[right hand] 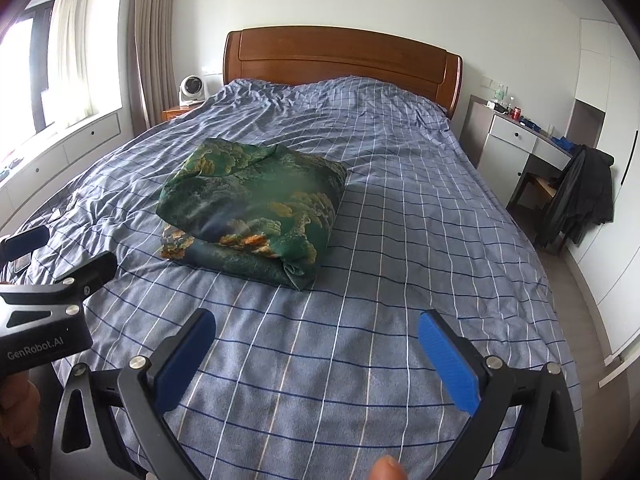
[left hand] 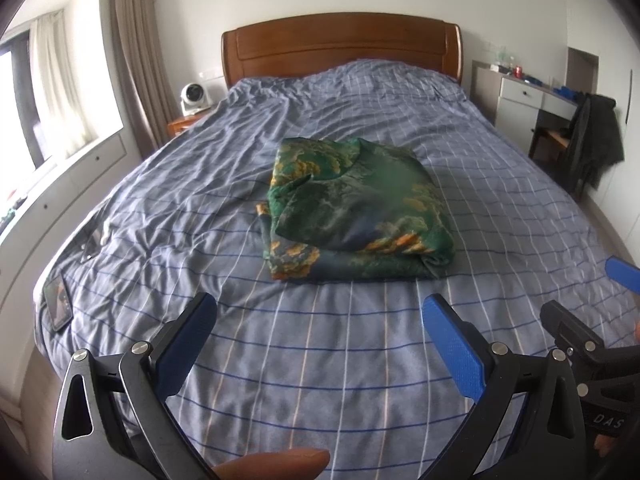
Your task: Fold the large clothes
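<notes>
Left gripper [left hand: 316, 340] wide open, blue pads [left hand: 452, 350] far apart — holding nothing, touching nothing, up above the checked blue bed cover [left hand: 320, 360]. Right gripper [right hand: 316, 344] wide open too, also holding nothing, just beside the left one. Green flowery cloth [left hand: 356, 208] folded into a thick pile in the middle of the bed cover — past both grippers, well apart from them.

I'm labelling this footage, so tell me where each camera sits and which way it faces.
Left wrist: on the left gripper, facing the headboard; open blue fingers, a fingertip and the right gripper at the right edge show.
Right wrist: on the right gripper, same heading; open fingers, a fingertip and the left gripper at the left edge show.
Shared: the folded green garment on the checked bedspread.
</notes>
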Available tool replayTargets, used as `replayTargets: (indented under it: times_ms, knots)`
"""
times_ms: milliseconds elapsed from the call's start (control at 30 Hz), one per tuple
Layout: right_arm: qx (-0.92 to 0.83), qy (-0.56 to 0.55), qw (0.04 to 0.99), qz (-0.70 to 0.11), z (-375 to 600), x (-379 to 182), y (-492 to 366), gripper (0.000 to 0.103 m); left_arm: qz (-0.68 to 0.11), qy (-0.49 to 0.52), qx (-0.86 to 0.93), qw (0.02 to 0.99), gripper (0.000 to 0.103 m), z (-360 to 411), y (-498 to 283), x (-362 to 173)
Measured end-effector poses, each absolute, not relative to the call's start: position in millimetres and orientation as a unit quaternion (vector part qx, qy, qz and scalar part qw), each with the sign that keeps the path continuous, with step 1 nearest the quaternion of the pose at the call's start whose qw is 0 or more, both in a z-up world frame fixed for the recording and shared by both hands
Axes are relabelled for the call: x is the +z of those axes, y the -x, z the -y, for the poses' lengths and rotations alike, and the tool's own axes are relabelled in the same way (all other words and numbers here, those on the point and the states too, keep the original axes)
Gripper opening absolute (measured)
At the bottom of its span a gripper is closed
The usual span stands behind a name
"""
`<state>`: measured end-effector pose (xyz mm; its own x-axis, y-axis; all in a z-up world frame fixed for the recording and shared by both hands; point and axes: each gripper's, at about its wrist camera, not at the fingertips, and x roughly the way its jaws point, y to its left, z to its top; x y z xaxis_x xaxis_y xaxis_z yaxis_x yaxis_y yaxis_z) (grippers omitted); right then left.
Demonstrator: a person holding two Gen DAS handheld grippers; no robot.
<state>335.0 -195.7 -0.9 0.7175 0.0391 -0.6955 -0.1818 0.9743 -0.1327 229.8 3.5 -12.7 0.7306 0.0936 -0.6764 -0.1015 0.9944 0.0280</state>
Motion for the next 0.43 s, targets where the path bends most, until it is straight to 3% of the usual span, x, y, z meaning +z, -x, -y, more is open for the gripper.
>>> replayTargets:
  times_ms: [433]
  knots:
    - [0.059,0.099,0.923,-0.366,197.4,0.0,-332.6,0.103,-0.346,-0.004,0.062,0.936,0.103,2.1,-226.0,-8.4]
